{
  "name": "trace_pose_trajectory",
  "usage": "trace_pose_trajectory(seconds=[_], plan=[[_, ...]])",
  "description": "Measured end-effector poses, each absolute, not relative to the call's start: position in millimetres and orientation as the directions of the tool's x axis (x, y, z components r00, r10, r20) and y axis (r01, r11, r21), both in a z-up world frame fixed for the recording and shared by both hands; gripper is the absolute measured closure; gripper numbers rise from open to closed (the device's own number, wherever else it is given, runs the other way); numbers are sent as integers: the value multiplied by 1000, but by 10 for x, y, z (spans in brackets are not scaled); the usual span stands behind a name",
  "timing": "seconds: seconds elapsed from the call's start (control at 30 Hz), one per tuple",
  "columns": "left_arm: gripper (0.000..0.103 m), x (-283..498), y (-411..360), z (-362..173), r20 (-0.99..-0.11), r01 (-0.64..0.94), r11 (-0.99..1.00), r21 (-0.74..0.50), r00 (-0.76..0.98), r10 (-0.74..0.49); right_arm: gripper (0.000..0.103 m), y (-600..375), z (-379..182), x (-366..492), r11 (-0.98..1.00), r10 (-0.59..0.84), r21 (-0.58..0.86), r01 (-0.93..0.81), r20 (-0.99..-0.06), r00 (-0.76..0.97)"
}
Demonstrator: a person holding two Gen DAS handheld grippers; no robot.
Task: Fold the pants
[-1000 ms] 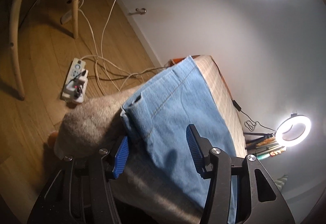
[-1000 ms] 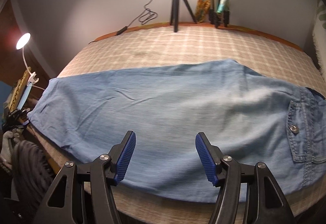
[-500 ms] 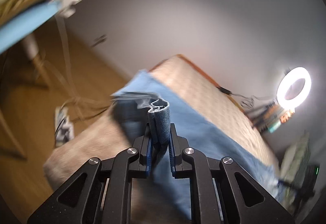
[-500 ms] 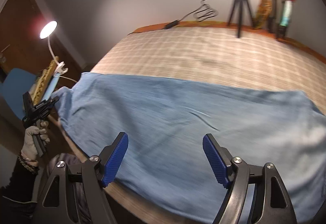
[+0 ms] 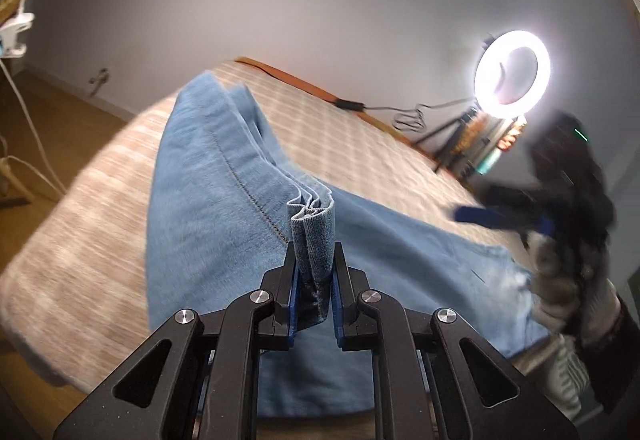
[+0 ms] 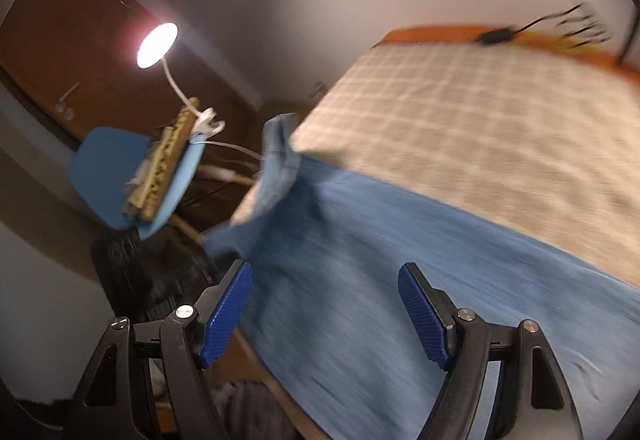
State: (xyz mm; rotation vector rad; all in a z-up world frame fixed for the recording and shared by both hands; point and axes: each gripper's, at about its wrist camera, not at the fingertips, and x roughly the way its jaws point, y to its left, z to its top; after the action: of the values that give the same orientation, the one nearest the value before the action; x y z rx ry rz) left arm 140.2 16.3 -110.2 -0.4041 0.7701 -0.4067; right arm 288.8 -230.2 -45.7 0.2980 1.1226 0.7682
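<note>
On the checked bed (image 5: 360, 136) lie the blue pants (image 5: 208, 224). Earlier open, the left gripper (image 5: 314, 272) now pinches their bunched hem; the right gripper (image 6: 326, 314), seen empty in its own view, has opened wider.

We see each hand-held gripper (image 5: 314, 260) (image 6: 324, 304) as black angular arms with silver screws and ribbed blue pads (image 6: 420, 316); a dark sleeve (image 5: 616, 352).

The pants (image 5: 224, 200) are light blue denim with darker stitching. The bedcover (image 6: 480, 112) is beige with a pale checked pattern, edged in orange on the far side. Both grippers carry blue pads (image 6: 422, 316) on black frames. The chair (image 6: 100, 164) on the left is blue.
</note>
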Motion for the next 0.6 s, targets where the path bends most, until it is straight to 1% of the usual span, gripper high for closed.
trace_pose_trajectory(seconds=[0.13, 0.3, 0.43, 0.5, 0.53, 0.57, 0.6], plan=[[92, 1340, -11, -1040, -582, 260, 838, -479, 621, -525, 24, -1849, -791, 3214, 626, 760, 694, -355, -645, 79], [92, 1275, -84, -964, -574, 303, 815, -494, 591, -568, 24, -1563, -1186, 3477, 652, 745, 716, -248, -666, 36], [92, 1221, -258, -867, -579, 386, 791, -475, 539, -611, 31, -1530, -1336, 3588, 637, 766, 750, -179, -641, 41], [92, 1218, -396, -804, -589, 430, 788, -441, 524, -616, 50, -1583, -1336, 3610, 647, 760, 744, -169, -648, 57], [92, 1219, -420, -791, -591, 437, 787, -436, 521, -616, 73, -1626, -1309, 3595, 667, 742, 723, -177, -667, 69], [92, 1233, -452, -769, -593, 444, 784, -434, 514, -620, 80, -1650, -1279, 3588, 696, 714, 692, -189, -695, 86], [92, 1248, -484, -747, -594, 450, 779, -436, 506, -625, 84, -1686, -1245, 3578, 714, 697, 671, -201, -709, 108]])
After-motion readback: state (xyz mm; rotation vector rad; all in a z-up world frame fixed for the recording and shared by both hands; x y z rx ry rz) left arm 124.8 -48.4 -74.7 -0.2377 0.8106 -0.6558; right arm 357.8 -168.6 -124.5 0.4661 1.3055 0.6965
